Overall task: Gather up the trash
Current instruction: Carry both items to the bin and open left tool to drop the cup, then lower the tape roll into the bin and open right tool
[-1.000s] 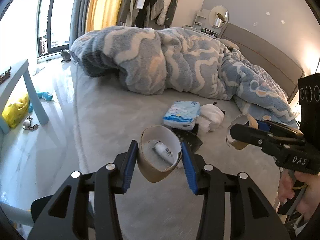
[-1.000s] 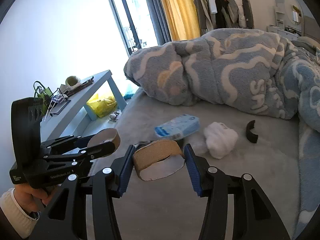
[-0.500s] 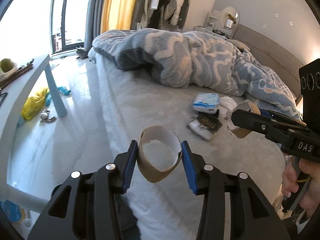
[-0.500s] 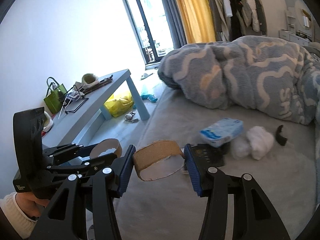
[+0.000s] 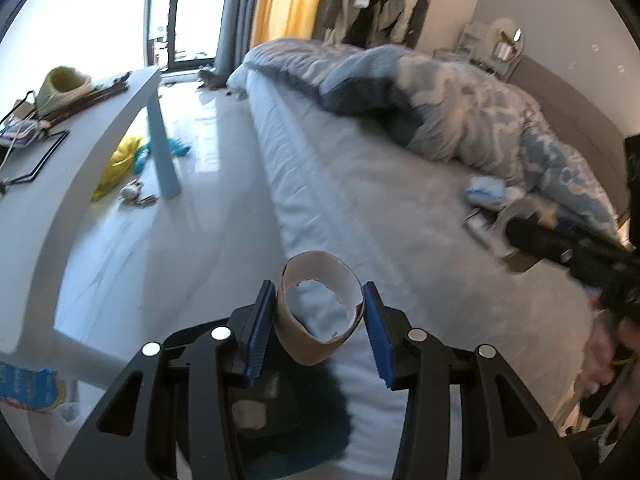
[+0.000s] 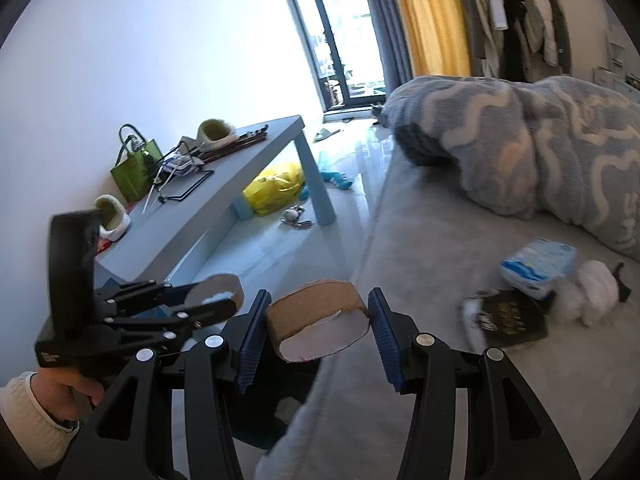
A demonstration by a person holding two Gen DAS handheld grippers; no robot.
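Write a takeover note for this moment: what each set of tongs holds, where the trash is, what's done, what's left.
Left tongs: shut on a cardboard roll core.
Right tongs: shut on a second cardboard core.
Both hang over the bed's edge, near the floor side.
Still on the bed: blue-white tissue pack, white crumpled wad, dark flat packet.
Done: two cores picked up.
Left: drop both cores, then collect the rest. No bin clearly visible.

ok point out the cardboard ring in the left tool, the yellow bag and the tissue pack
cardboard ring point(image 5: 308, 344): left wrist view, on its brown outer wall
yellow bag point(image 6: 276, 188): right wrist view, middle of the bag on the floor
tissue pack point(image 6: 536, 262): right wrist view, on its blue and white wrapper
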